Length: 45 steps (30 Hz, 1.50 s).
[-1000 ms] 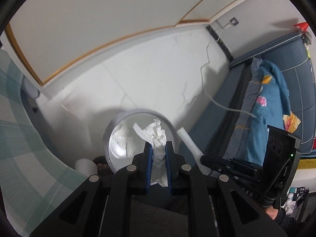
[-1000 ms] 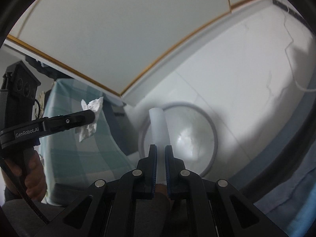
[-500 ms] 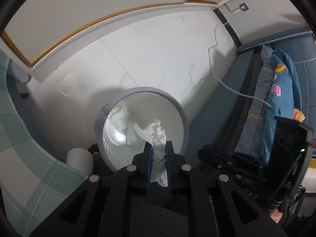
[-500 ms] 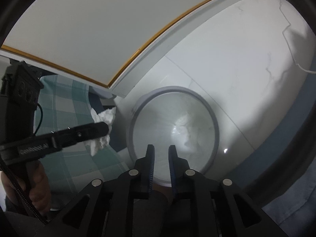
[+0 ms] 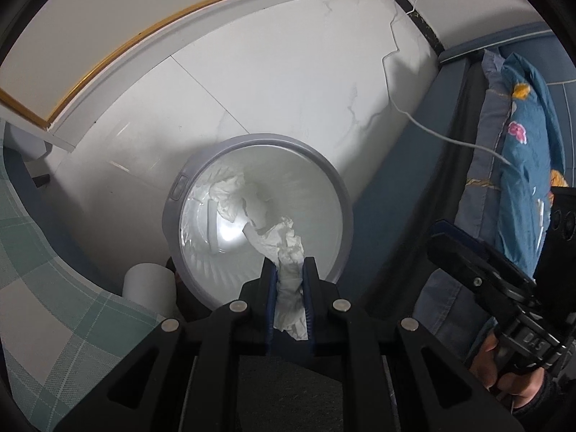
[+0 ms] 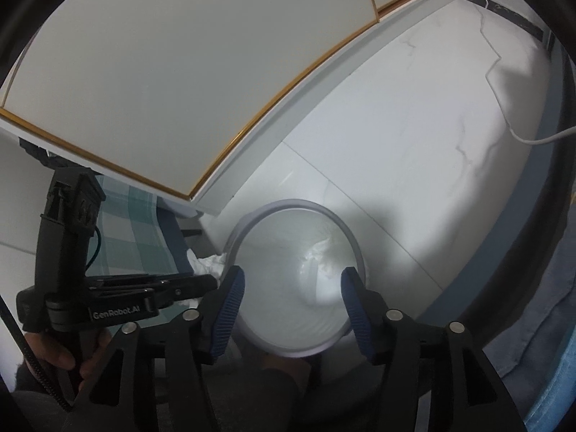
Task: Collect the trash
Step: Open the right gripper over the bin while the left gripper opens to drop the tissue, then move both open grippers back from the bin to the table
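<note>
We hold the left gripper [image 5: 290, 270] pinched tight on a crumpled white tissue [image 5: 286, 252] just over the near rim of the round bin [image 5: 345, 208], so that, as we judge it, letting go will drop the soft wad straight inside. Our right gripper [image 6: 292, 280] hangs spread wide and empty above the same opening. The bin is smooth pale plastic with a grey lip, and other white scraps [image 5: 230, 198] lie crinkled at its bottom.

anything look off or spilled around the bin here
Nothing looks spilled. The crumpled white tissue is clamped in the left gripper over the round grey bin; the right gripper is open and empty.
</note>
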Each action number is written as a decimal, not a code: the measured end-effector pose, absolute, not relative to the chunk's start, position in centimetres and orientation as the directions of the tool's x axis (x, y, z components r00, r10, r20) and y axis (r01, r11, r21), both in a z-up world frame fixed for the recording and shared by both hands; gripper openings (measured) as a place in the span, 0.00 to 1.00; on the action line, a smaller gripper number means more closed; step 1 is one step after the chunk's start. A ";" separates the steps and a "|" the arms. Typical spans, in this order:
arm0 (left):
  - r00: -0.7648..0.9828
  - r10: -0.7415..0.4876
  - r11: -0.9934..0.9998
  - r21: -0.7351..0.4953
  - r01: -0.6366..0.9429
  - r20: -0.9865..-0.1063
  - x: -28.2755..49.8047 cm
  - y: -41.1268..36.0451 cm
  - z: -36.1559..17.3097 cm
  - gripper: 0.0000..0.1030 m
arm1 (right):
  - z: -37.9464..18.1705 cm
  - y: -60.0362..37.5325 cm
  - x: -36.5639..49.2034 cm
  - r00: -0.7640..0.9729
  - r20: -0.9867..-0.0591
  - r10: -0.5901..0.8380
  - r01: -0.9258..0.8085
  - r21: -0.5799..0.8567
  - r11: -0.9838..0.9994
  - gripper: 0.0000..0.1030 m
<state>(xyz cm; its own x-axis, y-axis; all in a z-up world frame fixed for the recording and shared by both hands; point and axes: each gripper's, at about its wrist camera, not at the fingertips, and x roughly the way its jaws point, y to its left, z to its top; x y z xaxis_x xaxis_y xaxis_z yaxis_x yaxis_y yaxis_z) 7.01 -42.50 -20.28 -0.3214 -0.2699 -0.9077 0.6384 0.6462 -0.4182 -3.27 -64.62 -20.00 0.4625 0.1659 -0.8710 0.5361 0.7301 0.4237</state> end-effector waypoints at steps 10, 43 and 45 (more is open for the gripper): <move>-0.318 -0.235 0.643 -0.392 0.658 -0.919 6.6 -42.9 -20.6 0.26 | -20.3 -64.3 -3.8 0.461 -0.871 0.167 0.546 0.427 0.721 0.61; 0.413 -0.366 0.826 -0.087 0.557 -0.834 7.3 -34.8 -4.1 0.45 | -8.3 -60.0 -4.7 0.663 -0.748 0.027 0.401 0.385 0.831 0.85; 0.451 -0.366 0.841 -0.083 0.534 -0.814 7.2 -33.6 -3.0 0.45 | -6.7 -59.2 -4.6 0.693 -0.721 0.020 0.375 0.384 0.844 0.85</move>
<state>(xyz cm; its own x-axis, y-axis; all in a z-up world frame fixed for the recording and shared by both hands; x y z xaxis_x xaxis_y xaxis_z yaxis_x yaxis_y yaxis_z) 7.16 -33.61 -3.00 0.4507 -0.3665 -0.8140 0.5341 0.8413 -0.0831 -4.65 -59.23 -6.65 0.6927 0.0200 -0.7210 0.3751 0.8438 0.3839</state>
